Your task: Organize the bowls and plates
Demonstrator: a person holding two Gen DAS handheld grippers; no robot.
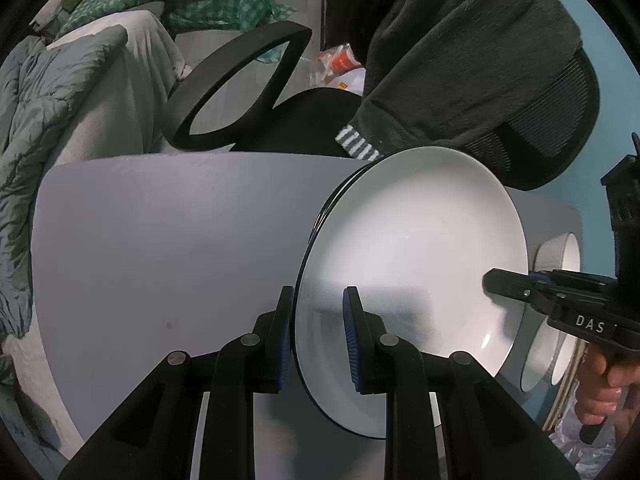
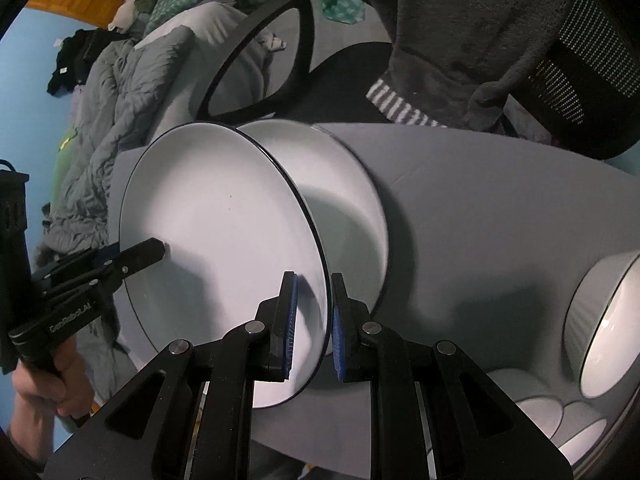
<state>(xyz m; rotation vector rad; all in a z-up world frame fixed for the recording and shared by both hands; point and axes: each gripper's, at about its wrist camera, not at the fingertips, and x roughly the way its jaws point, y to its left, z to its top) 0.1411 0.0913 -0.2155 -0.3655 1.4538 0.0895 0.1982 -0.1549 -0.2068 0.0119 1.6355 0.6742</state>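
both my claws pinched the white dinner plate [image 1: 416,248] by opposite rims — left gripper [image 1: 316,336] and right gripper [image 2: 312,320] clamped on it, above the grey table [image 1: 160,240]. it looked stiff, glazed, slippery and breakable — the rim was the only purchase.

Glossy ceramic plate [image 1: 416,240], matt table [image 1: 160,240]

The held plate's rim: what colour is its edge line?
Black, a thin line around the white plate; clearest in the right wrist view.
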